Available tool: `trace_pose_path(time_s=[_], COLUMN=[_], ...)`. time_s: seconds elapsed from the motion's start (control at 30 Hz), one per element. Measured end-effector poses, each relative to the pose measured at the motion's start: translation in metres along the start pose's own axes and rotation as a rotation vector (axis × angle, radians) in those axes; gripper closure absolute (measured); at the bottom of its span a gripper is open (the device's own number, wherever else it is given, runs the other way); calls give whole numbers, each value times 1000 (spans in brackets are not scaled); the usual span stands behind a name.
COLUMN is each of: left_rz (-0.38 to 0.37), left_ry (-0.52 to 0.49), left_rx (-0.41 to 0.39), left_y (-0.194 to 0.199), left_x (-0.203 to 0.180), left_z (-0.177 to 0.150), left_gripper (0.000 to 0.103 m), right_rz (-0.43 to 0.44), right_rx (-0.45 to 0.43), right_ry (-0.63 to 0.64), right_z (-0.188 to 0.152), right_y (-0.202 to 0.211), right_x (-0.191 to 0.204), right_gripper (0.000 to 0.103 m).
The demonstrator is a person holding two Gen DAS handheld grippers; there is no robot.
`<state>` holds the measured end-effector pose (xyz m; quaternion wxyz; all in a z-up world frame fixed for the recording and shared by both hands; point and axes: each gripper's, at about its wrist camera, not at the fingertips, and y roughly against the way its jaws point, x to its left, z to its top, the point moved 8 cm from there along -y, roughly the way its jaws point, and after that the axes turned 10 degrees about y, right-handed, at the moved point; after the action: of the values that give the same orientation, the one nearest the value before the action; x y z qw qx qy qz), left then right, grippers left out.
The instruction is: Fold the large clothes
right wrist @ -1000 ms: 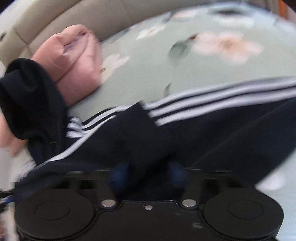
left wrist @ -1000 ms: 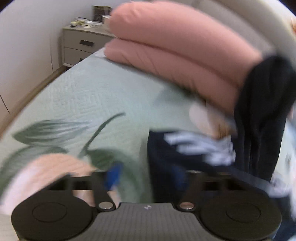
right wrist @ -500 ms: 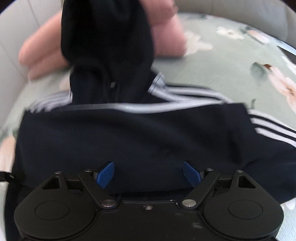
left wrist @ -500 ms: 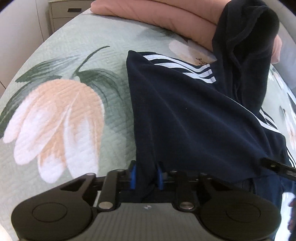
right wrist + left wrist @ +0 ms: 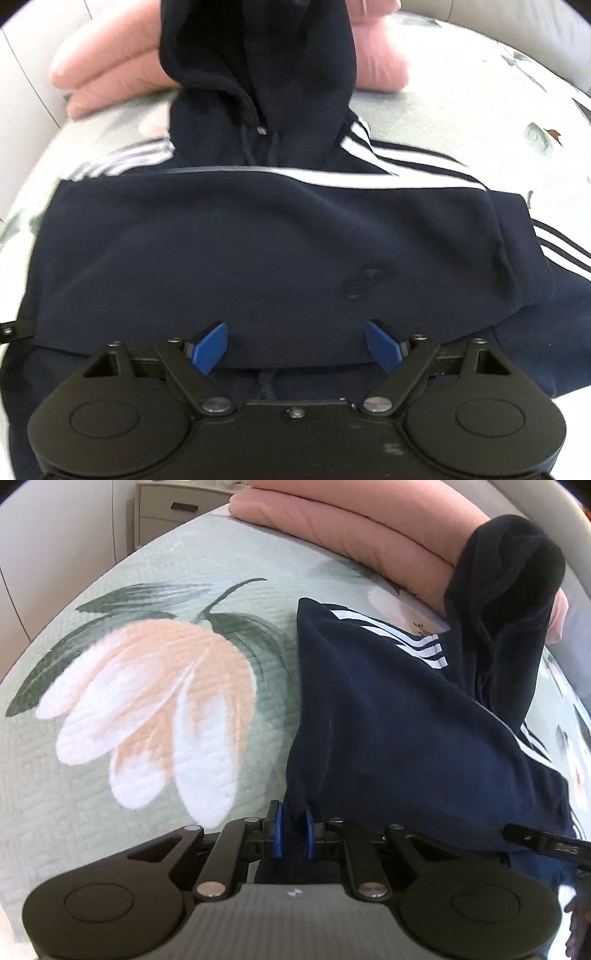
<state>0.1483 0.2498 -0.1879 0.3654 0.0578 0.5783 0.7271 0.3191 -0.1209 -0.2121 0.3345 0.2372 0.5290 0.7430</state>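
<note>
One navy hoodie [image 5: 399, 720] with white stripes lies across the bed [image 5: 110, 775], spread over a pale green quilt printed with a large peach flower; its hood [image 5: 509, 602] stands propped against the pillows at about one o'clock in the left wrist view and at twelve o'clock in the right wrist view. The left gripper [image 5: 293, 829] has its blue pads drawn narrow on an edge of the hoodie at the garment's near left corner, with dark cloth pinched between them. The right gripper [image 5: 295, 343] stands wide, its blue pads well apart over the folded body panel and holding nothing; the cloth lies just beyond them. The fabric looks like a thick, soft fleece: judged from its rounded folds it should be fairly heavy for a garment, limp, and not slippery, so it will sag and drag on the quilt rather than hold a shape. A hem or a doubled edge seems the best place to take hold, since a single layer could pull away from the one beneath. Counted: one hoodie, one hood, two pink pillows [image 5: 369, 528] stacked at the head of the bed, two grippers, and one nightstand [image 5: 173, 513] at eleven o'clock in the left wrist view. Three white stripes run along each visible sleeve [image 5: 406, 162].
</note>
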Motion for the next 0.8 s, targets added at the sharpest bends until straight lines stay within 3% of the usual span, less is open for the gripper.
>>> trace_pose_path(time_s=[0.03,0.1,0.47,0.8], left_rz=[7,28,70,72], left_ry=[-2,-8,15,4], left_rx=[-3,-11,-39,-25], left_y=[-2,-3,-6,-10], left_x=[0,2,11,11], left_z=[-1,0,0,1], left_gripper=[84,77,46,39], right_rz=[5,21,21,10], right_rx=[14,-57,-88,-54], right_ry=[15,29,39,53], right_z=[-3,-2,-2,1], right_y=[-12,-15,-14,-18], right_x=[0,-1,0,3], right_gripper=[0,0,0,0])
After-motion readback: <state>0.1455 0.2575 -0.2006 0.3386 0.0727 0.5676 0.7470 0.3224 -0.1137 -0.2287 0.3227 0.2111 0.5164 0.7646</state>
